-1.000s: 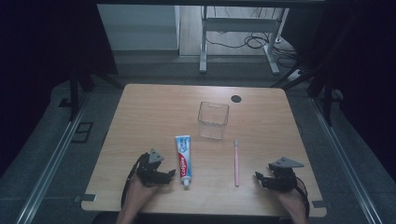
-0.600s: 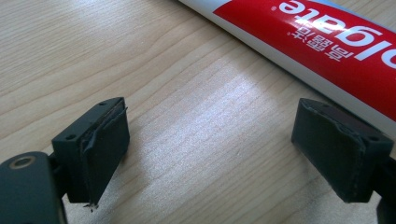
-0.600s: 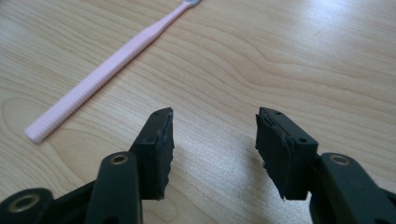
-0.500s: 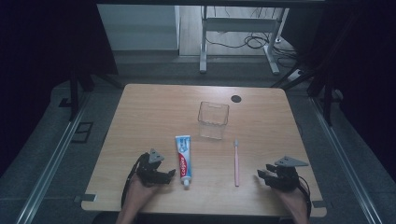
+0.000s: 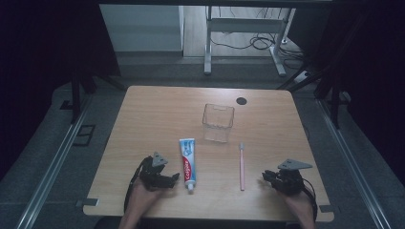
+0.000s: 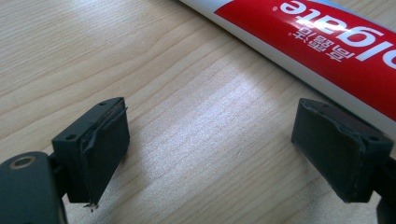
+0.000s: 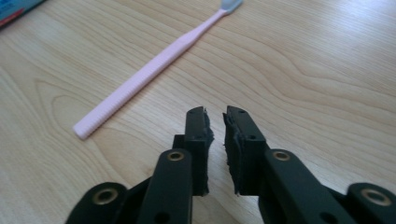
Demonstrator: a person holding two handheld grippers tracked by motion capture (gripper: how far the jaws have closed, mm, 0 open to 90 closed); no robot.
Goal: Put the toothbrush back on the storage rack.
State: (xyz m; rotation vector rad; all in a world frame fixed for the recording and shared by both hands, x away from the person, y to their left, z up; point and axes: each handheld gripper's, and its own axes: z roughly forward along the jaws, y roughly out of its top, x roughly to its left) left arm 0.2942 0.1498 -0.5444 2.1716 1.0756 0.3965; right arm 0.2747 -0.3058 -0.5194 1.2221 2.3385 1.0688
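High view: wooden table (image 5: 143, 124), grey floor (image 5: 43, 157); left tongs (image 5: 173, 178) apart, right tongs (image 5: 265, 177) nearly together, empty.

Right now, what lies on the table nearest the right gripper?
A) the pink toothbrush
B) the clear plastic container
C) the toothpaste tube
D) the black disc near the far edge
A: in the high view the pink toothbrush lies just beside the right gripper, while the toothpaste tube sits by the left gripper.

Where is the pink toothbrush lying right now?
In the high view the pink toothbrush lies flat on the table, between the toothpaste tube and the right gripper, just nearer than the clear box.
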